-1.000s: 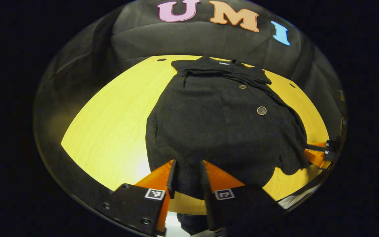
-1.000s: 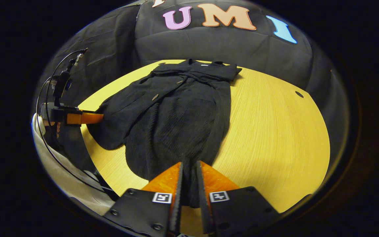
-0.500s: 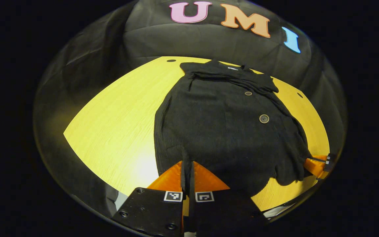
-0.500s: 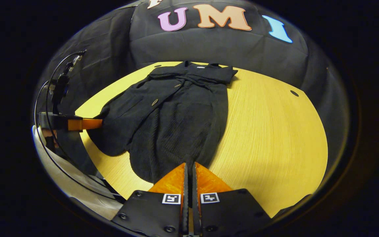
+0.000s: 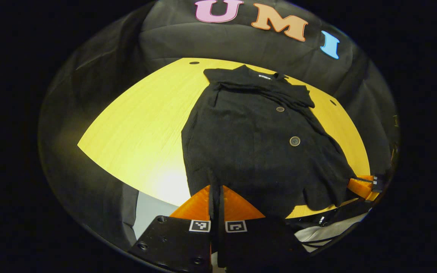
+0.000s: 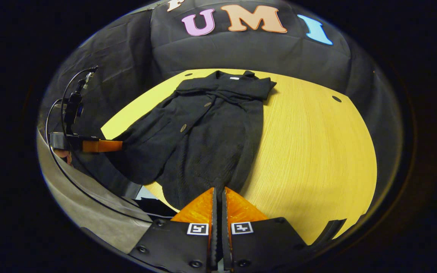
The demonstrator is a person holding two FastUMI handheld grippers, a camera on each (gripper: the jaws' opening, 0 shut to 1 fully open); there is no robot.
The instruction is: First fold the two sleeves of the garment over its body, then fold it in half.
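Both claws, the left claw and the right claw, are pinching the hem of a black garment that is lying along the yellow tabletop, collar toward the far edge.

Small white neck label on the garment, seemingly lettered, too small to read

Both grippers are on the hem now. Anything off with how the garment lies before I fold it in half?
Slightly: the garment lies askew, its hem bunched between the left gripper and right gripper, with one lobe sagging at the table edge.
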